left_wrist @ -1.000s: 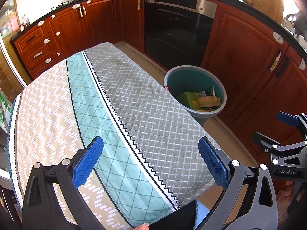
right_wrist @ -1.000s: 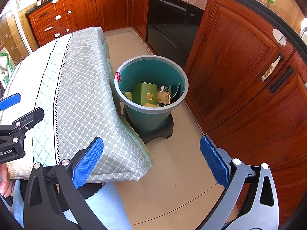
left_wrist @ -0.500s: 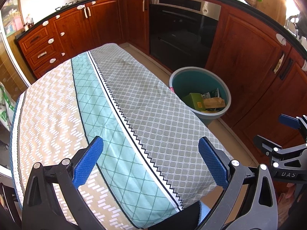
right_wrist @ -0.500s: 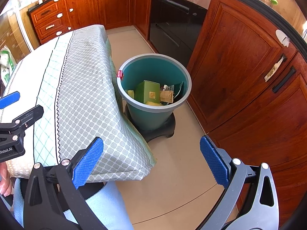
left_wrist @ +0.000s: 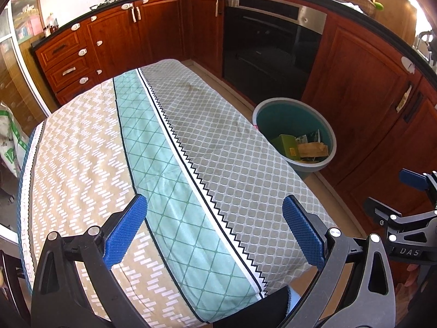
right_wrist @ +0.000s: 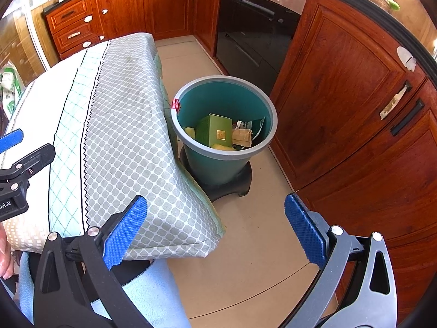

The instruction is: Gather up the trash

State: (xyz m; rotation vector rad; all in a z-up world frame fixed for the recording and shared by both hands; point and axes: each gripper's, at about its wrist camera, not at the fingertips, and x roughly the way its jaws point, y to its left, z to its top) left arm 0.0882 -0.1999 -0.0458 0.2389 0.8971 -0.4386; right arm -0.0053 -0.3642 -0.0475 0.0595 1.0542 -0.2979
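Note:
A teal bin with a grey rim (right_wrist: 225, 82) (left_wrist: 329, 134) stands on the floor beside the table's right edge. Inside it lie a green box (right_wrist: 214, 134) (left_wrist: 286, 143), a brown paper packet (right_wrist: 241, 138) (left_wrist: 312, 149) and other scraps. My left gripper (left_wrist: 214, 231) hangs open over the near end of the cloth-covered table (left_wrist: 177, 147), holding nothing. Over the floor, at the table's near right corner, my right gripper (right_wrist: 214, 231) is open and empty. The bin is well ahead of it. The right gripper also shows at the right edge of the left wrist view.
A patterned cloth covers the table (right_wrist: 120, 125). Red-brown cabinets (right_wrist: 341, 104) and a black oven (right_wrist: 254, 35) wall in the far and right sides. A strip of beige floor (right_wrist: 254, 235) runs between table and cabinets. The bin stands on a black base (right_wrist: 240, 183).
Both views have drifted slightly back and up. The table and bin sit a little lower and farther in frame. Both grippers stay open and empty.

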